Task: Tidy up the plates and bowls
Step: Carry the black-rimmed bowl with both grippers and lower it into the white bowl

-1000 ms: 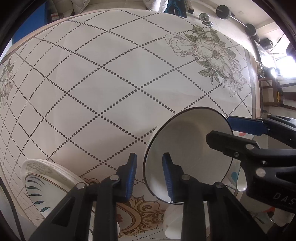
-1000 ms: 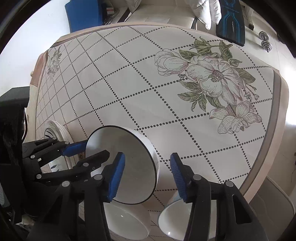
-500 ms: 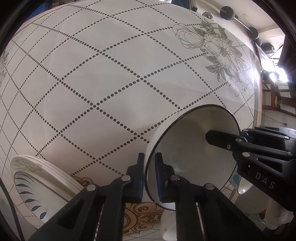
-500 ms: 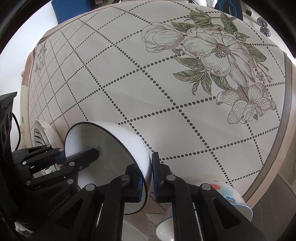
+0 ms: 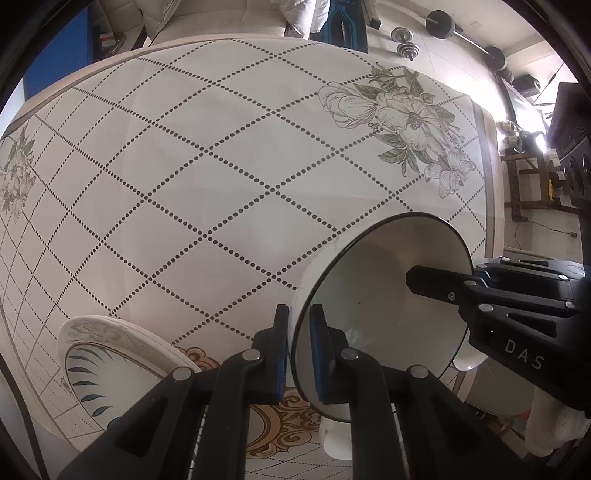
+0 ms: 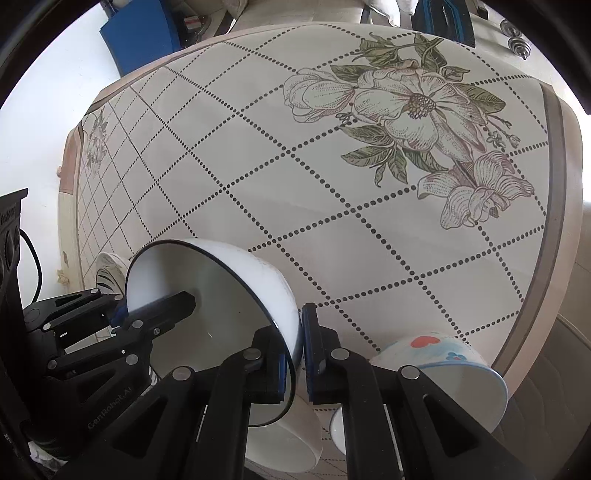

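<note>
Covering the round table, a cream tablecloth (image 5: 207, 177) carries a dotted diamond grid and printed flowers; beyond its far edge stand a blue panel (image 6: 147, 33) and dumbbells (image 5: 406, 46) on the floor. Both grippers clamp one white bowl (image 5: 384, 302) with a thin dark rim, which is tilted on edge above the cloth with its opening facing the cameras. The left gripper (image 5: 298, 354) is closed narrow on the near-left section of the rim, one blue pad outside the wall and one inside. The right gripper (image 6: 298, 358) is closed narrow on the opposite section of the rim, one pad on the outer wall and one inside. The bowl interior is empty. Just beside and below the right gripper, on its right, a bowl with a red heart and blue flower print (image 6: 447, 354) stands tilted on the table; more white bowls (image 6: 288, 443) lie beneath the right gripper. To the left of the left gripper sits a stack of plates with blue leaf marks (image 5: 110, 354), apart from the held bowl.
</note>
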`<state>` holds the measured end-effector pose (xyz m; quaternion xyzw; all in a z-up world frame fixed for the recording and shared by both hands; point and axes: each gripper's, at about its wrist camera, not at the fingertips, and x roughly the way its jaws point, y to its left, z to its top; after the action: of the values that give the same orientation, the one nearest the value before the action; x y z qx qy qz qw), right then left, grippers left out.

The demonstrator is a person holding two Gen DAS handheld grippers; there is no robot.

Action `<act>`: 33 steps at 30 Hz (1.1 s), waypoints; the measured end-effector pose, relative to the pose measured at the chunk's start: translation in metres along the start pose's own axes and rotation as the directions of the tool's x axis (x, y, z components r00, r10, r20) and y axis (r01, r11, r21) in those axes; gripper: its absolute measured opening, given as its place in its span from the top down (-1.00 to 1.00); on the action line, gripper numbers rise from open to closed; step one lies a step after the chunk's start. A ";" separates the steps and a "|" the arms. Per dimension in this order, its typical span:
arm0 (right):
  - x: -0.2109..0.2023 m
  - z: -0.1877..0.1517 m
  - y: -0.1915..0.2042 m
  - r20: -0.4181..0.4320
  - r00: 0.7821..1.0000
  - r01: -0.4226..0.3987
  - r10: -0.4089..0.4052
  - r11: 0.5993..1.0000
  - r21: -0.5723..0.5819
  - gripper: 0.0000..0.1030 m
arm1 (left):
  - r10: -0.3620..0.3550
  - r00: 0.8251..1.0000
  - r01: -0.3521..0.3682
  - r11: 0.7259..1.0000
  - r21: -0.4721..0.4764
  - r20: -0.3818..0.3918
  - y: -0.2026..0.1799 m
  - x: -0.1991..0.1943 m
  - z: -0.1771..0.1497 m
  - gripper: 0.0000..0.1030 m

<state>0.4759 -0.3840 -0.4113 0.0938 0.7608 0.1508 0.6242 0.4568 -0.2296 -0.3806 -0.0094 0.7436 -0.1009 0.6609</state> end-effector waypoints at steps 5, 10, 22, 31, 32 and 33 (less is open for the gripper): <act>-0.027 -0.018 0.002 0.040 0.999 -0.009 0.008 1.000 0.018 0.83 | -0.002 1.000 0.001 0.999 0.047 0.020 -0.013 -0.023 -0.010 0.83; -0.046 -0.052 0.000 0.069 0.997 -0.020 0.016 0.998 0.052 0.83 | -0.005 1.000 0.005 0.995 0.099 0.009 -0.029 -0.032 -0.036 0.82; -0.006 -0.138 -0.005 0.031 1.000 -0.008 0.004 0.992 0.125 0.82 | 0.030 0.996 -0.016 0.985 0.170 -0.080 -0.040 0.002 -0.096 0.82; 0.019 -0.152 0.000 -0.005 1.000 0.030 -0.030 0.992 0.124 0.83 | 0.086 0.990 -0.063 0.977 0.206 -0.107 -0.047 0.013 -0.107 0.82; 0.021 -0.153 0.001 -0.009 0.999 0.038 -0.037 0.992 0.120 0.83 | 0.093 0.989 -0.068 0.976 0.206 -0.114 -0.047 0.015 -0.108 0.82; 0.023 -0.154 0.001 -0.014 0.999 0.040 -0.038 0.992 0.123 0.83 | 0.099 0.988 -0.074 0.975 0.208 -0.116 -0.047 0.017 -0.109 0.82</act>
<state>0.3208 -0.3926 -0.4053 0.1163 0.7739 0.0920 0.6157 0.3420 -0.2632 -0.3782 0.0969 0.7693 -0.1477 0.6140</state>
